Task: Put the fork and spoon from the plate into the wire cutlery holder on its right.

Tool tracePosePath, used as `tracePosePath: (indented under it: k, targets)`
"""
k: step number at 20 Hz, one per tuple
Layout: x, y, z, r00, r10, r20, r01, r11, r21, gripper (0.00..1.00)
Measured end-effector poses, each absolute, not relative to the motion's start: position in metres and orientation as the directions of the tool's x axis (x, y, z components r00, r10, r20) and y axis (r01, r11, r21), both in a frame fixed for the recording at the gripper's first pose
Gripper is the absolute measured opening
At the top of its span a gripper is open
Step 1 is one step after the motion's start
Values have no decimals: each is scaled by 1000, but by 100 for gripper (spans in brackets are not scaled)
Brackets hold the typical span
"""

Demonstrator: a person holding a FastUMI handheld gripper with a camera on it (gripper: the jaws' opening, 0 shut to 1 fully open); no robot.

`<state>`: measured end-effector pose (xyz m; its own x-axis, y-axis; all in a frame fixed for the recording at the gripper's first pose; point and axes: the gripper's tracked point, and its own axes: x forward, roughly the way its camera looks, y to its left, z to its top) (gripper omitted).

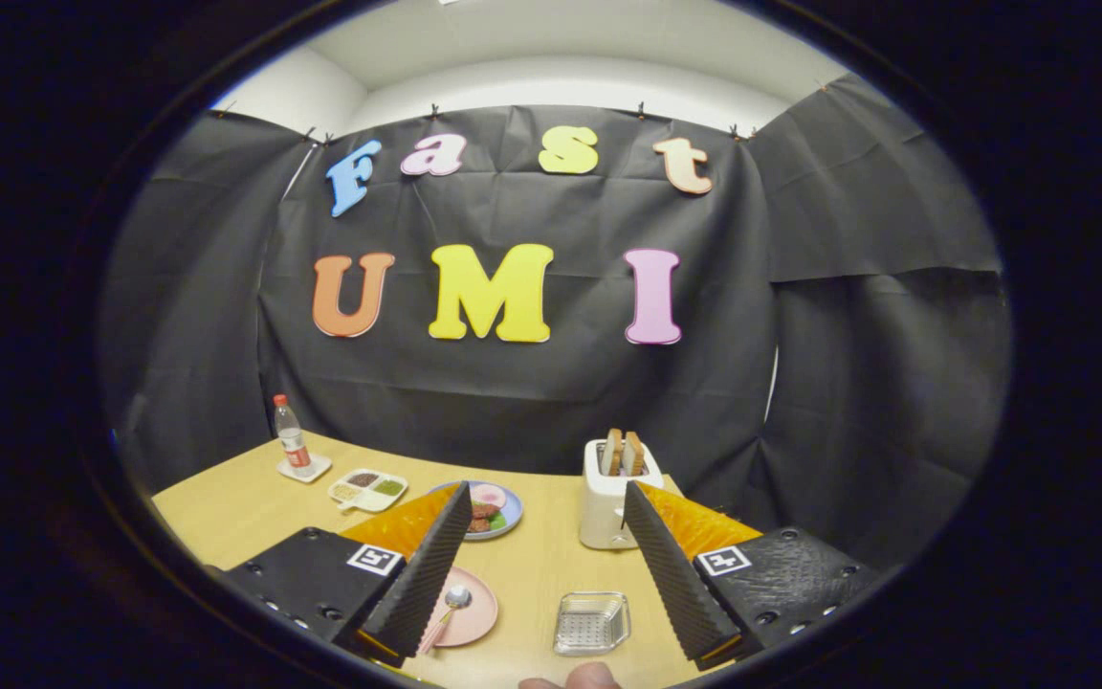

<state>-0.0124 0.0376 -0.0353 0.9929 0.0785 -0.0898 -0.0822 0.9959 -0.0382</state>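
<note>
A pink plate [470,612] lies on the wooden table [541,574], half hidden behind my left finger. On it rests a spoon [455,600] with its bowl toward the plate's middle; the fork is hidden. To the plate's right sits the square wire cutlery holder [591,623], which looks empty. My gripper [546,498] hovers above the table, open wide, with nothing between its ribbed black fingers [427,574]. The plate and the holder both lie below and between the fingers.
A white toaster [608,502] with two bread slices stands beyond the holder. A blue plate [513,512] with food, a divided tray [368,489] and a bottle [291,436] on a coaster sit farther back left. A person's fingertips [575,677] show at the table's near edge.
</note>
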Motion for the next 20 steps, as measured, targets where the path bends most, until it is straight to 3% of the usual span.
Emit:
tracePosePath:
  k: [10, 20]
  targets:
    - [-27, 113, -155, 918, 181, -353, -214, 975, -57, 96]
    - [-21, 137, -270, 777, 91, -623, -152, 987, -45, 96]
